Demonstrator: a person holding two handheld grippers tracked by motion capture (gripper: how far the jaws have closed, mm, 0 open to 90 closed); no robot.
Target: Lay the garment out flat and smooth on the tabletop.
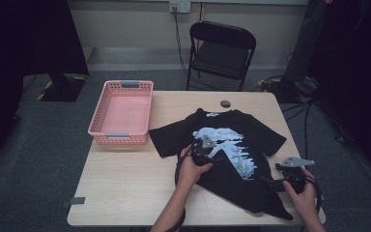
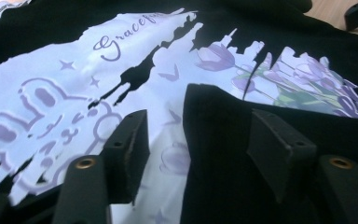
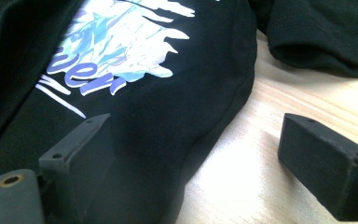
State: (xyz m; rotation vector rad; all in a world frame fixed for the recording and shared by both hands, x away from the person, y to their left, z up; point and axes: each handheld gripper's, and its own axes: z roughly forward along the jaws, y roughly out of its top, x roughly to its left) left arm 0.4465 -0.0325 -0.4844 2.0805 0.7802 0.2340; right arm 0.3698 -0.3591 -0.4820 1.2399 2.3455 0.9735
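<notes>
t-shirt (image 1: 232, 150): matt black cloth | table (image 1: 125, 179): smooth pale wood | basket (image 1: 121, 112): pink plastic

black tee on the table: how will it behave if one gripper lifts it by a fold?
The black T-shirt probably drapes limp: a fold already humps between the left gripper jaws. Likely light, and it may drag across the table rather than lift whole.

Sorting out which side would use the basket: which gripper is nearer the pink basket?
Left. The left gripper sits on the black T-shirt's print, just right of and below the pink basket. The right gripper is at the shirt's lower right hem, much farther away.
</notes>
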